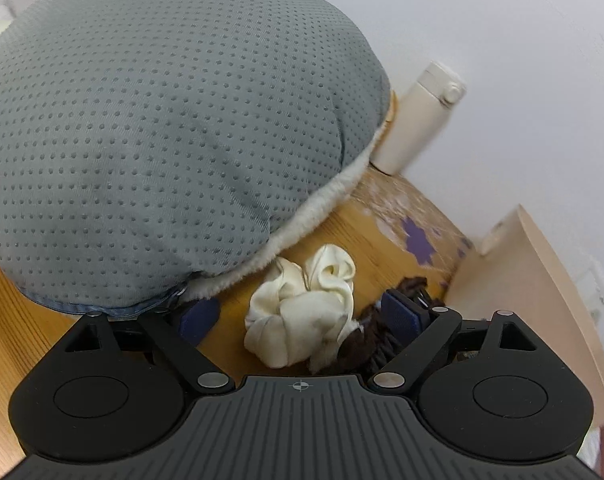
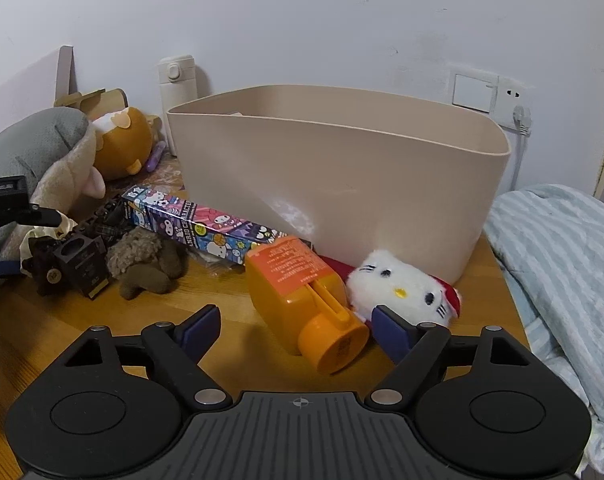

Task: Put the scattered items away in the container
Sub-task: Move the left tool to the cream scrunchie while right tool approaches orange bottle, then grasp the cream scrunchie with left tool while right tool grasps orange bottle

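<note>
**Tidying status: nearly all items remain outside the container**

We judge the task to be at an early stage. The beige container (image 2: pixel 338 168) stands against the wall at the back of the wooden tabletop (image 2: pixel 230 320). We cannot see most of its interior; only a small pale edge shows above the far rim.

Items left on the surface:
- an orange bottle (image 2: pixel 306 300) lying on its side, cap toward us, in front of the container;
- a white cat plush (image 2: pixel 402 288) touching the bottle's right side;
- a printed character box (image 2: pixel 206 224) lying just beside the container's front wall;
- a brown plush (image 2: pixel 146 264), a dark cube-shaped box (image 2: pixel 80 264), and larger plush toys at far left;
- a cream scrunchie (image 1: pixel 302 308) and a dark brown scrunchie (image 1: pixel 366 340) touching it.

The right gripper (image 2: pixel 298 330) has its jaws spread wide, with the bottle cap between them; the pads do not press on it. The left gripper (image 1: pixel 298 316) is likewise wide apart, straddling the cream scrunchie without clamping it. A large grey cushion (image 1: pixel 162 140) fills its view.

A cream flask (image 2: pixel 177 80) stands by the white wall. A wall socket (image 2: pixel 490 96) sits behind the container, and striped bedding (image 2: pixel 562 272) adjoins the table on the right.
</note>
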A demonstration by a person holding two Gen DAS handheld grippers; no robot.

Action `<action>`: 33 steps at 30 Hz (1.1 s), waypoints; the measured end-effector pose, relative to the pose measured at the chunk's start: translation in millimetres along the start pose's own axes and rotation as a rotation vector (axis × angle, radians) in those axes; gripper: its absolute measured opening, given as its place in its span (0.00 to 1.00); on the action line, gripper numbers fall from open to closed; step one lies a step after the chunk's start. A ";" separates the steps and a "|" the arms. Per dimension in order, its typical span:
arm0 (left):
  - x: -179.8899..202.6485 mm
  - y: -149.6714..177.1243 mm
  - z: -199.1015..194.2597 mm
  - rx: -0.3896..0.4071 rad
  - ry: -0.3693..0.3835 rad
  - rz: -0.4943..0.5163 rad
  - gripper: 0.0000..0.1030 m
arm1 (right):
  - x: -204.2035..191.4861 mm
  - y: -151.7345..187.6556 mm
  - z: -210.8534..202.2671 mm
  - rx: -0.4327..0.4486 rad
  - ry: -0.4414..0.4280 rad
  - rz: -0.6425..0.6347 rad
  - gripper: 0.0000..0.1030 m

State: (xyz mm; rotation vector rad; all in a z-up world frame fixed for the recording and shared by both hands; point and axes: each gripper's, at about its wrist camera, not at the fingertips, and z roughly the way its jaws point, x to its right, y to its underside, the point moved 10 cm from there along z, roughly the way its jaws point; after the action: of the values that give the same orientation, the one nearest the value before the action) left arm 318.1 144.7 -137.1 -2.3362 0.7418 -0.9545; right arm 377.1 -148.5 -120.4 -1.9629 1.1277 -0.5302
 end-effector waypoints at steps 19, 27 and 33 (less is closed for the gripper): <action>-2.5 10.6 3.1 0.064 -0.077 0.140 0.88 | -11.0 -15.6 28.3 0.015 -0.027 -0.082 0.79; 5.2 10.5 33.5 0.082 -0.100 0.168 0.34 | -13.7 -12.0 31.2 -0.002 -0.056 -0.059 0.41; 7.0 13.6 25.8 0.053 -0.037 0.230 0.31 | -12.5 -8.6 24.2 -0.004 -0.062 -0.014 0.35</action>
State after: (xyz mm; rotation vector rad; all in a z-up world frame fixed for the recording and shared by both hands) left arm 337.5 136.6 -158.6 -2.1609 0.9349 -0.8183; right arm 391.5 -124.9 -127.6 -1.9787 1.0781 -0.4710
